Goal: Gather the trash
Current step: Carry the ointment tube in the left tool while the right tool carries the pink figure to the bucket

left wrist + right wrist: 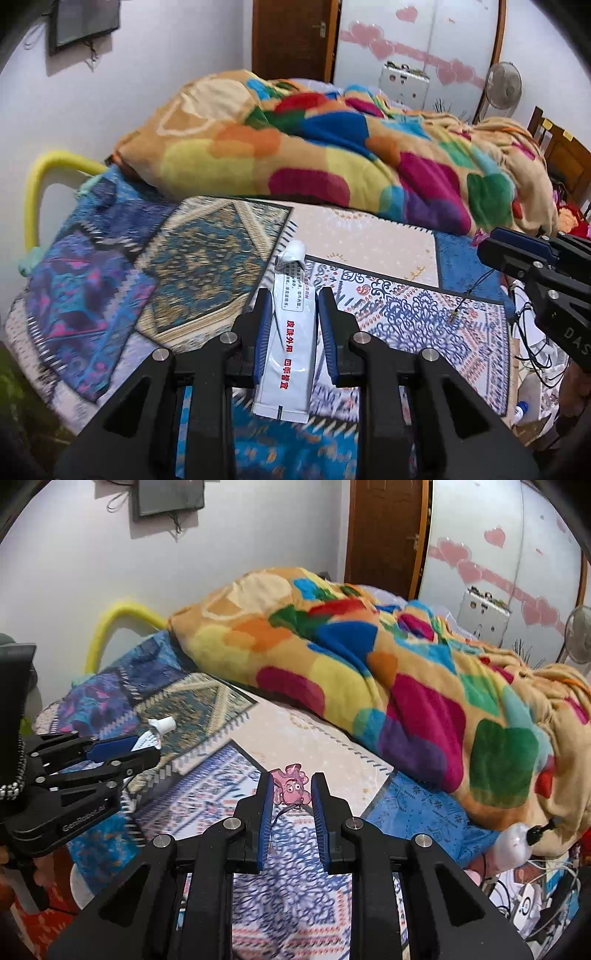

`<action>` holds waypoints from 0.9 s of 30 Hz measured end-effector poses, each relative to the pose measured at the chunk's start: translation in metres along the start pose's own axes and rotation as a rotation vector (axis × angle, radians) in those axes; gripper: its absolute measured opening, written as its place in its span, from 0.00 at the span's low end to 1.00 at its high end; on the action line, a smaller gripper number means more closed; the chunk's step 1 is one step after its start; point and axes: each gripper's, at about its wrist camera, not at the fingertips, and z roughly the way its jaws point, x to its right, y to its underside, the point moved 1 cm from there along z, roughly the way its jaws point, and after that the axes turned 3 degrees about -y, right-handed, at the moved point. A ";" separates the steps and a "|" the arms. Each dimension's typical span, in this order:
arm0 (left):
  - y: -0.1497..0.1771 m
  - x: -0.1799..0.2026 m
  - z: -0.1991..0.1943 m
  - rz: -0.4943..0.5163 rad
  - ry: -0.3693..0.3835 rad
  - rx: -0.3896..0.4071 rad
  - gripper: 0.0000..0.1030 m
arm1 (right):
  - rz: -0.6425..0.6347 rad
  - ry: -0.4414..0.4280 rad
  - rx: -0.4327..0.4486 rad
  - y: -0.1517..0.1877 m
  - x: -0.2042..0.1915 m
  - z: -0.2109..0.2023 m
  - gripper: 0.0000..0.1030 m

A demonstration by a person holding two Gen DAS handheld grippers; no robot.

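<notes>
Bed (369, 240): patchwork mats, bright blanket (332, 147) | left gripper (290, 314) pinching tube (291, 332) | right gripper (291, 794) pinching pink charm (291, 786)

Right gripper (292, 788) clamped on pink toy charm (290, 785), frame centre. Left gripper (147, 747) at left edge gripping white tube (157, 731). Patchwork bedcover (229, 797) below, multicoloured blanket (369, 664) upper right.

Home bedroom, bed (369, 240), colourful blanket (332, 147), wardrobe (417, 37)
</notes>
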 end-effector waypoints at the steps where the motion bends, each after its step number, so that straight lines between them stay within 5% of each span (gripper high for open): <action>1: 0.002 -0.004 -0.011 -0.004 -0.006 0.006 0.24 | -0.006 -0.003 0.004 -0.001 -0.005 -0.005 0.18; 13: 0.048 -0.075 -0.127 -0.114 -0.074 0.054 0.24 | -0.086 -0.087 0.069 -0.006 -0.093 -0.069 0.18; 27: 0.155 -0.175 -0.211 -0.308 -0.147 0.058 0.24 | -0.189 -0.235 0.065 0.017 -0.217 -0.102 0.18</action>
